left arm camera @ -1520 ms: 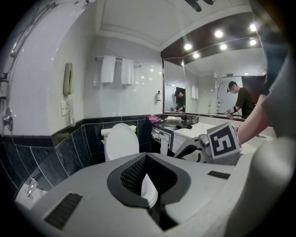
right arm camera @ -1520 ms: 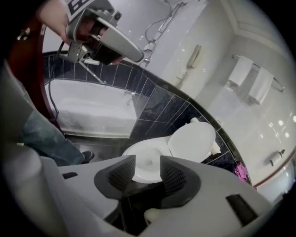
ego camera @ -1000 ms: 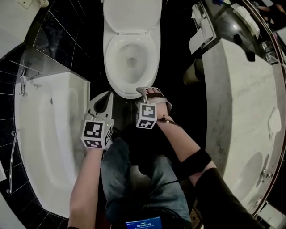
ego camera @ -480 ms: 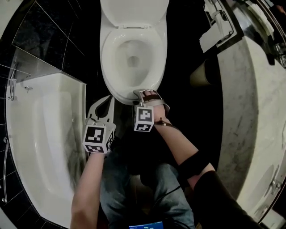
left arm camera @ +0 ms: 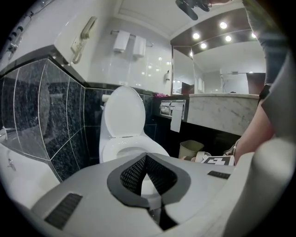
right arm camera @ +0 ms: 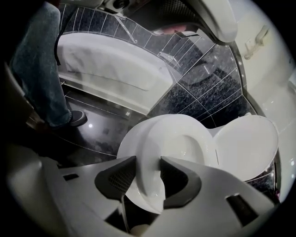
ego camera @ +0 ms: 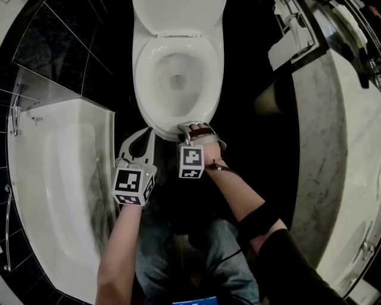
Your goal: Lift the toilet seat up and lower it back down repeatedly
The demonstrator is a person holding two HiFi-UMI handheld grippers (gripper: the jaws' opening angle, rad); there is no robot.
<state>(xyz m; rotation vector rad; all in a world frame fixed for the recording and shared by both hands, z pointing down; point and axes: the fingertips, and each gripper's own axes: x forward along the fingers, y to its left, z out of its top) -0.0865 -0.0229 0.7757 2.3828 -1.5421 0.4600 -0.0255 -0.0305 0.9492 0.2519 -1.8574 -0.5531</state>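
Note:
The white toilet has its lid [ego camera: 178, 15] raised and its seat [ego camera: 146, 77] lying flat on the bowl. My right gripper [ego camera: 189, 126] is at the seat's front edge. In the right gripper view its jaws [right arm camera: 148, 159] have just been closing, and the pads now press on both faces of the seat rim [right arm camera: 152, 139]. My left gripper [ego camera: 147, 132] hangs over the dark floor just left of the bowl's front. It is shut, fingertips together [left arm camera: 146, 156], with nothing between them. The seat [left arm camera: 115, 147] and the lid [left arm camera: 122, 111] stand beyond it.
A white bathtub [ego camera: 65, 179] with a glass panel fills the left. A marble vanity counter [ego camera: 339, 149] curves down the right, with a waste bin [ego camera: 271, 98] at its foot. The person's jeans-clad legs [ego camera: 161, 238] stand behind the grippers on the black floor.
Since the earliest frame both grippers have sunk a little at the front of the bowl, and the view has closed in on the toilet. Over the last half second they have held still.

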